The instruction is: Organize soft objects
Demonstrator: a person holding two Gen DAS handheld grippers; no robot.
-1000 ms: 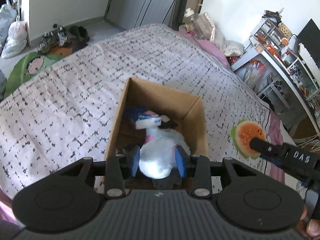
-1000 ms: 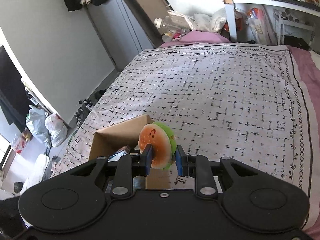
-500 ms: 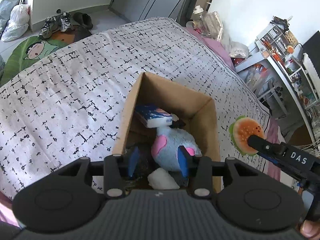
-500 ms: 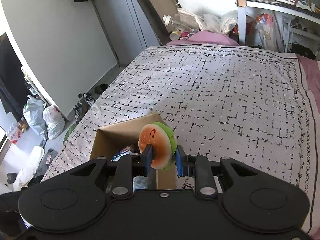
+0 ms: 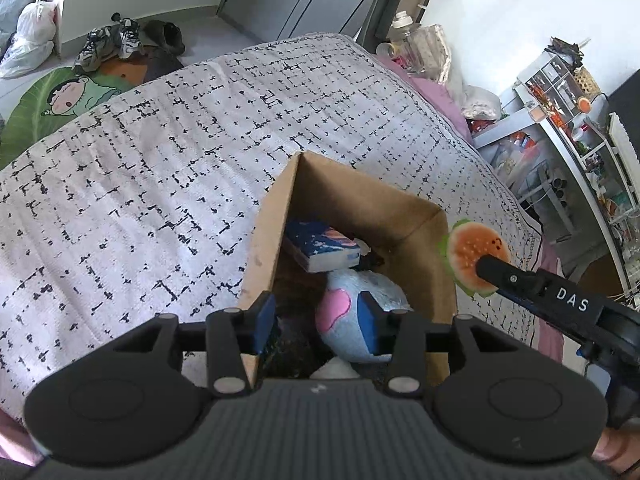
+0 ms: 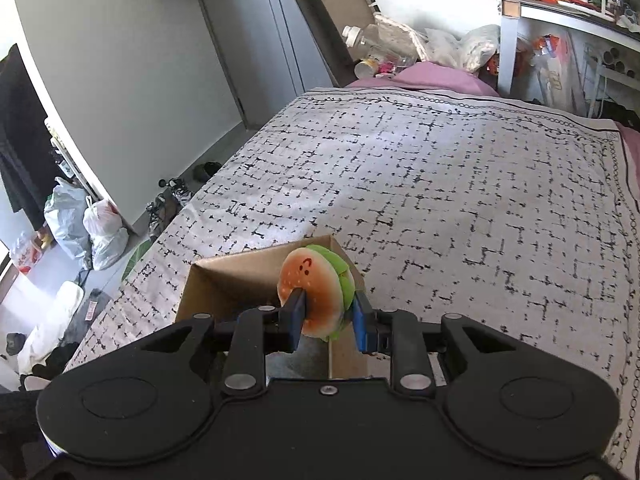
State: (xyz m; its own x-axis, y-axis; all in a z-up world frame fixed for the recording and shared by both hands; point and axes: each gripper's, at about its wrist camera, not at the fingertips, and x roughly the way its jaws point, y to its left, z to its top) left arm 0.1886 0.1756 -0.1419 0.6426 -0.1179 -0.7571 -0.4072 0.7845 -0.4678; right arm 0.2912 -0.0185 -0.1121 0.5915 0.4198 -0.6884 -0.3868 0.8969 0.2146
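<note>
Since a second ago the pale blue plush (image 5: pixel 360 312) has left the left gripper (image 5: pixel 318 326) and now lies in the cardboard box (image 5: pixel 264 248), while the burger plush (image 6: pixel 316 296) has come over the box's right rim. On the black-and-white patterned bedspread (image 5: pixel 140 184) the open box stands with one corner pointing away from the person. Inside it the blue plush lies with its long axis running from the near end toward the far corner, a pink patch facing up, and a blue-covered book (image 5: pixel 322 246) leans above it. The left gripper hangs over the box's near end, its fingers apart with nothing pressed between them. The right gripper (image 6: pixel 327 320) is easing open, the burger plush still between its pads, standing on edge with its smiling bun facing left.
</note>
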